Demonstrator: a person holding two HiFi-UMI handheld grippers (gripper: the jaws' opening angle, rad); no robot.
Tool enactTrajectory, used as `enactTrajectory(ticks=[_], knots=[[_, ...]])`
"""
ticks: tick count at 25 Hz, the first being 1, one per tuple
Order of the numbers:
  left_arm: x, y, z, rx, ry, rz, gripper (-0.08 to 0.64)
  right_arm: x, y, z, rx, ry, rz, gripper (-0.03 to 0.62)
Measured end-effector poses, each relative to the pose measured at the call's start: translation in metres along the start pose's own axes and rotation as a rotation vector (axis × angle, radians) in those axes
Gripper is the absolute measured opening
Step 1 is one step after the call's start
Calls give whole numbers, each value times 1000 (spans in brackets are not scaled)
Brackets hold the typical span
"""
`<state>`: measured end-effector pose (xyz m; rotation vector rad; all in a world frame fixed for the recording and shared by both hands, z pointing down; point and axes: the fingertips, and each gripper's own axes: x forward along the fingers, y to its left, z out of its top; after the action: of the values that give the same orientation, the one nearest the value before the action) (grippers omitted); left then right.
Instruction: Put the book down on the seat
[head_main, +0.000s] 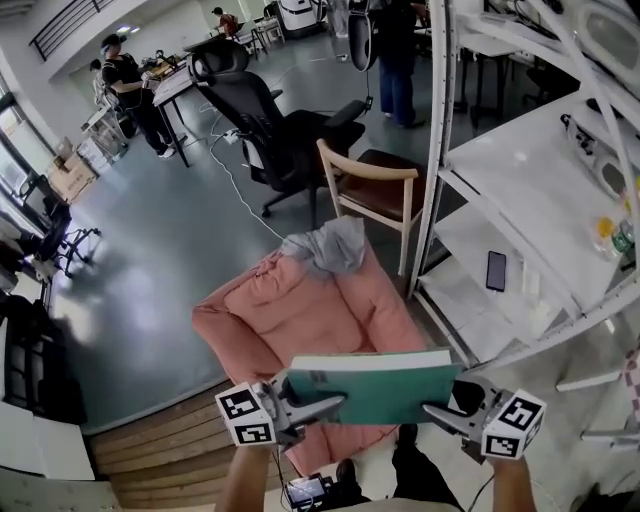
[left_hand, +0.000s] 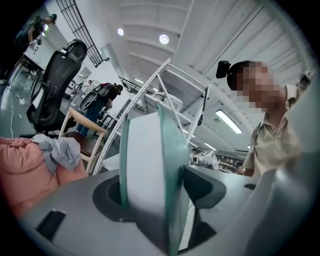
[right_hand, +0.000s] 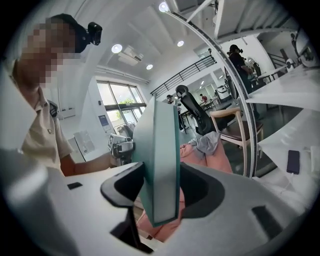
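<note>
Head view: a teal book hangs in the air over the front edge of the pink armchair, clear of the cushion.
Left gripper: clamped on the book's left end.
Right gripper: clamped on the book's right end.
Left gripper view: both jaws press the covers, with the white page block between them.
Right gripper view: both jaws bear on the book's sides.
Armchair back edge: a crumpled grey cloth lies there.
Behind the armchair: a wooden chair.

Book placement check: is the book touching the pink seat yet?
Apart. Right gripper view shows the book hanging clear in the air, the pink seat far beyond it.
</note>
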<state>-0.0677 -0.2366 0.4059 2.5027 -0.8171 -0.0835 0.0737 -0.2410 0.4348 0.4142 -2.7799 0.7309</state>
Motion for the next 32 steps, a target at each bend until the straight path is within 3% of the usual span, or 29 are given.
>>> enactTrajectory(ticks=[10,19,32], knots=[[28,97,-50,-86,46,162,319,45,-78,-44,106,44,-26,212],[63,184,-123,-168,85,214,344,79,-158,-102,203,98,-58,212],[97,286,-234,-327,154,351,370,120,-250,-195,361,158,-96,207]])
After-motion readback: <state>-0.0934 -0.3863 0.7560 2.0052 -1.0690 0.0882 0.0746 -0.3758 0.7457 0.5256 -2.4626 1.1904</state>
